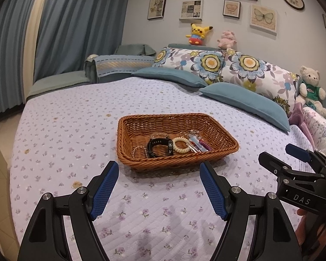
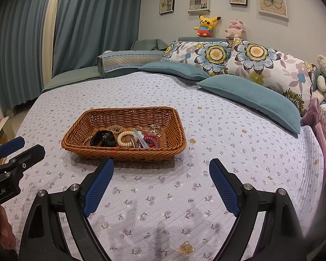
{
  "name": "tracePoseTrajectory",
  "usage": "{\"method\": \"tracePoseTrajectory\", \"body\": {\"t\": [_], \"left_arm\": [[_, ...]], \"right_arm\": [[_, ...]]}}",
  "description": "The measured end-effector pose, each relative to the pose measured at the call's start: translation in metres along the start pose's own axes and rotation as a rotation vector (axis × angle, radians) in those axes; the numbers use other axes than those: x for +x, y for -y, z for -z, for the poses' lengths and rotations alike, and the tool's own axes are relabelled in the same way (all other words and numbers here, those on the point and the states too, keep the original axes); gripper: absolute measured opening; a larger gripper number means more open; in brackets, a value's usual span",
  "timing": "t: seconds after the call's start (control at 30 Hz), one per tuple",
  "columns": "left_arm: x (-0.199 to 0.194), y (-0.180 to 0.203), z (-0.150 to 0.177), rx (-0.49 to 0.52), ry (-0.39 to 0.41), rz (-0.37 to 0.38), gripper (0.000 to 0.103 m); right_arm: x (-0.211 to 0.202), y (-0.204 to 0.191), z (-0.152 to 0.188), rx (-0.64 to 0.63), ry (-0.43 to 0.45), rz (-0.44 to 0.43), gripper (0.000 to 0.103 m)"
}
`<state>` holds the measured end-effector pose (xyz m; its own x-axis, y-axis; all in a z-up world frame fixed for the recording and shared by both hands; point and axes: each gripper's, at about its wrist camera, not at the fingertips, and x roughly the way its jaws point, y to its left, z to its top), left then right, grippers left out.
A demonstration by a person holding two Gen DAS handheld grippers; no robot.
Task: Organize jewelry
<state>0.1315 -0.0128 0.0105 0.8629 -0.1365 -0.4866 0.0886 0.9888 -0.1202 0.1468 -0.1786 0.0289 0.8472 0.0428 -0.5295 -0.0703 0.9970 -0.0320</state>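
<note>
Jewelry heaped in a wicker basket (image 1: 177, 140) mid-bed (image 1: 76, 119).
Both the left gripper (image 1: 158, 187) and the right gripper (image 2: 162, 184) hover with jaws wide, empty; the tangled small pieces (image 2: 145, 138) overlap, hard to separate.

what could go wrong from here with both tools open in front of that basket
1. The small pieces lie bunched at the near end of the wicker basket: black watch, cream coil band, purple coil band. A wide-open right tool might pinch two together.
2. The clear bead bracelets could snag and drag out.
3. The basket sits on a soft quilt, so pressure from the left tool may tip it.
</note>
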Motion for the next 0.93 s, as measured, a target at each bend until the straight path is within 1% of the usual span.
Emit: {"method": "tracePoseTrajectory", "body": {"t": [0.67,0.77,0.87,0.93], "left_arm": [[0.0025,-0.0025,-0.0021,0.011,-0.003,-0.001,0.078],[0.0013,-0.0046,-0.0023,0.007,0.011,-0.002,0.078],[-0.0001,-0.0041,-0.0023,0.032,0.030,-0.027,0.078],[-0.0001,-0.0028,-0.0019,0.039,0.026,-0.018,0.078]], "right_arm": [[0.0009,0.0013,0.0029,-0.002,-0.006,0.001,0.091],[0.0010,0.0016,0.0038,-0.004,-0.007,0.001,0.091],[0.0016,0.0010,0.0028,-0.004,-0.007,0.002,0.091],[0.0014,0.0015,0.0034,-0.003,-0.008,0.001,0.091]]}}
